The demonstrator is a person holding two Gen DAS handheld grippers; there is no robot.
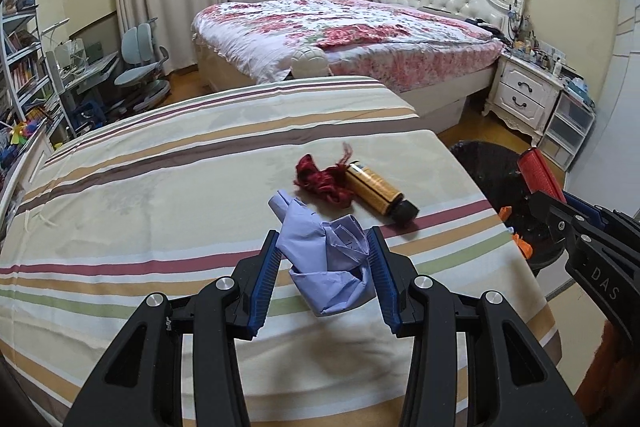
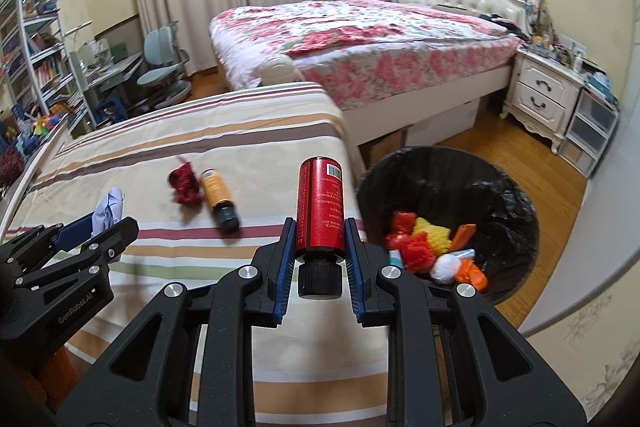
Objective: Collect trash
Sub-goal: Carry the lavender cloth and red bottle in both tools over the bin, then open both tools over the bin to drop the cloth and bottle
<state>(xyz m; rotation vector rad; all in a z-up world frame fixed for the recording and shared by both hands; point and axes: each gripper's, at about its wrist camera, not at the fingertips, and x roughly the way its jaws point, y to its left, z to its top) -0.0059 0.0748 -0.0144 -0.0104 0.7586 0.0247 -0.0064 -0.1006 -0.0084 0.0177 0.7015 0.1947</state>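
**Both grippers loaded at the table**

The left gripper [image 1: 324, 251] pinches a crumpled lilac paper [image 1: 328, 259] between its blue pads, held above the striped tablecloth [image 1: 140, 195]. The right gripper [image 2: 320, 239] clamps a red bottle [image 2: 320, 207] — black cap toward the camera, barcode at the far end. On the cloth beyond lie a red yarn tangle [image 1: 322, 181] and an amber bottle [image 1: 378, 193], touching. Right of the table stands the black-lined bin [image 2: 516, 187] — coloured scraps lie inside.
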